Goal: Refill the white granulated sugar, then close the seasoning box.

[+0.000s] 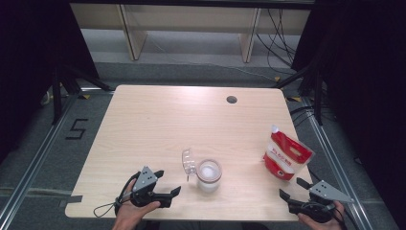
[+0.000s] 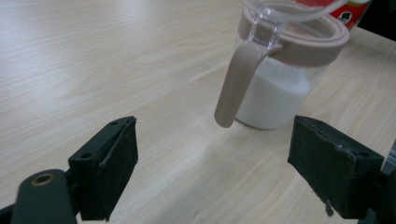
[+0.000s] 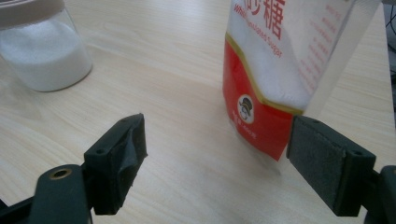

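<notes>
A: Which step was judged to be in hand?

B: The clear glass jar of white sugar with the tan rim (image 1: 209, 175) was seen standing near the front edge of the pale wooden table (image 1: 158, 120), its clear hinged lid (image 1: 188, 163) swung open to one side. The red-and-white stand-up sugar pouch (image 1: 286, 155) was stood upright, well apart to the right. A pause between pouring and closing was inferred (not observed).

A: How were the grippers set?

B: The left gripper (image 1: 167, 184) was held just beside the jar, its jaws spread wide and empty; the jar's tan latch (image 2: 236, 86) was seen beyond them, untouched. The right gripper (image 1: 293, 189) was held near the pouch, jaws released and wide, nothing pressed between the pads.

A: What was the next move judged to require?

B: A short advance to the lid, then a gentle push to close it.
</notes>
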Demonstrator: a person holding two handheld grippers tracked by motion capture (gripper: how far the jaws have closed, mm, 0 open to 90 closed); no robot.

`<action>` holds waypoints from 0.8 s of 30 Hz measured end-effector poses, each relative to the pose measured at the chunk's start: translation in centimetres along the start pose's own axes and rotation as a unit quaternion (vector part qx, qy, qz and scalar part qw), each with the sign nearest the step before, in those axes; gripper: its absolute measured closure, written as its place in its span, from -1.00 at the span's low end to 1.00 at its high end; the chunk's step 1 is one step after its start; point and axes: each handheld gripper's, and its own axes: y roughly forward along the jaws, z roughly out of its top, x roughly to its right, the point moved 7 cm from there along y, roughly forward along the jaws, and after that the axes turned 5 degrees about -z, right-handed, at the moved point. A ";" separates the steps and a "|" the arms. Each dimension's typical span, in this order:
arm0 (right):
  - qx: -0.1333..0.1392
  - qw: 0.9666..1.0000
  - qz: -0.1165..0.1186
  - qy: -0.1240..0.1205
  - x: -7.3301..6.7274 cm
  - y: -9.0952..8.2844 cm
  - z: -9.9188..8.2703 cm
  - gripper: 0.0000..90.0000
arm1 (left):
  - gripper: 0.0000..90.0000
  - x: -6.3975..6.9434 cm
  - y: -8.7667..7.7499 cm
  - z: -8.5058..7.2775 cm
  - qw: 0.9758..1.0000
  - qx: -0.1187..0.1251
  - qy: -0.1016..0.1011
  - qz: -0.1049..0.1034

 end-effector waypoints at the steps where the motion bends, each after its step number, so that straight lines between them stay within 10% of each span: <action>1: 0.008 1.000 0.000 -0.014 0.1 0.2 0.0 -0.54 | -0.66 0.1 0.0 0.4 1.000 0.005 0.000 0.003; 16: 0.008 1.000 0.002 -0.020 -0.3 0.2 0.0 -0.54 | -0.63 0.2 -0.3 2.9 1.000 0.008 0.007 0.009; 24: 0.006 1.000 0.008 -0.018 -0.6 0.4 0.1 -0.54 | -0.25 0.1 -0.5 3.8 1.000 0.013 0.002 0.027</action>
